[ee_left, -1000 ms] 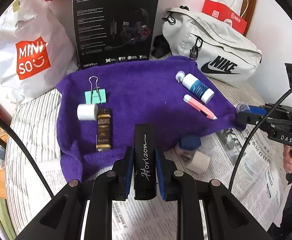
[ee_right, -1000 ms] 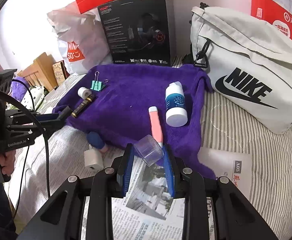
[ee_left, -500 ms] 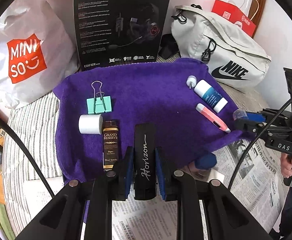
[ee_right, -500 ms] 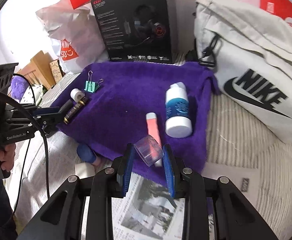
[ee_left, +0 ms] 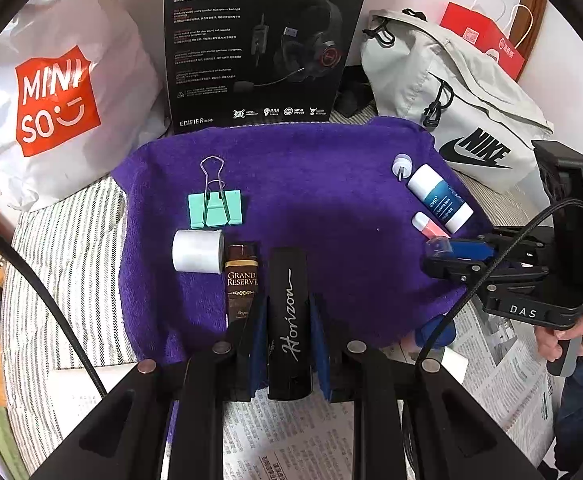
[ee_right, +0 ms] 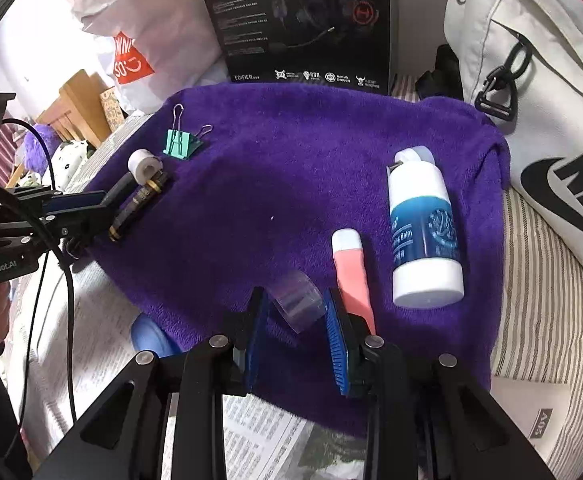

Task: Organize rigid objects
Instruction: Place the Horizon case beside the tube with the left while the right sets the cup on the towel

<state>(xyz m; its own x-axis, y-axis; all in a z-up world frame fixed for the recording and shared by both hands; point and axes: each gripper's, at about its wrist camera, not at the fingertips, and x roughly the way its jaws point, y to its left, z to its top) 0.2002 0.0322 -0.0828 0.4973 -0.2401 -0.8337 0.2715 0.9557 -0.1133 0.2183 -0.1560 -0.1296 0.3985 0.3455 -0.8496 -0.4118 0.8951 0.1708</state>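
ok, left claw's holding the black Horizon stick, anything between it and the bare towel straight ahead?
Nothing visible. The left claw is shut on the black Horizon stick, and the purple towel ahead of it is bare. The Grand Reserve lighter lies close on its left side, so there is little margin there.

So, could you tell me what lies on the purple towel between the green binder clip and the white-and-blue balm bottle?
Nothing: that stretch of the purple towel is bare between the green binder clip and the balm bottle, as both wrist views show.
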